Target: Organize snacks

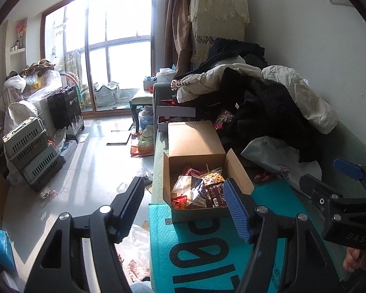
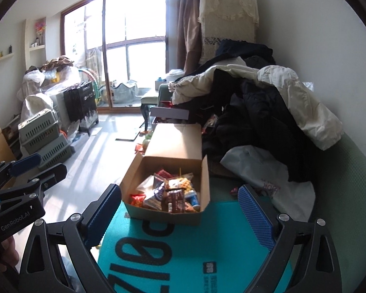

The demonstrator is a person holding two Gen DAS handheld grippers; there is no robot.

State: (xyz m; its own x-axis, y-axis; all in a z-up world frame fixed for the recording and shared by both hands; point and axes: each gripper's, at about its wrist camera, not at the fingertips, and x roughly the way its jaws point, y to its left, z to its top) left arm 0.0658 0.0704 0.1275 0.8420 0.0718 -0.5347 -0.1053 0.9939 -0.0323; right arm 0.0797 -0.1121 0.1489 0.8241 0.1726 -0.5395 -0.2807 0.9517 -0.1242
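Both grippers are empty right now. The left gripper (image 1: 185, 210) has its jaws about halfway apart with nothing between them, and the right gripper (image 2: 180, 217) is spread wide, also holding nothing. The cardboard box (image 2: 168, 156) sits at 12 o'clock from both, lid flipped back, on a teal mailer bag (image 2: 183, 251). The snacks (image 2: 168, 195) are piled inside, probably so they stay corralled on the cluttered sofa (image 2: 349, 175).
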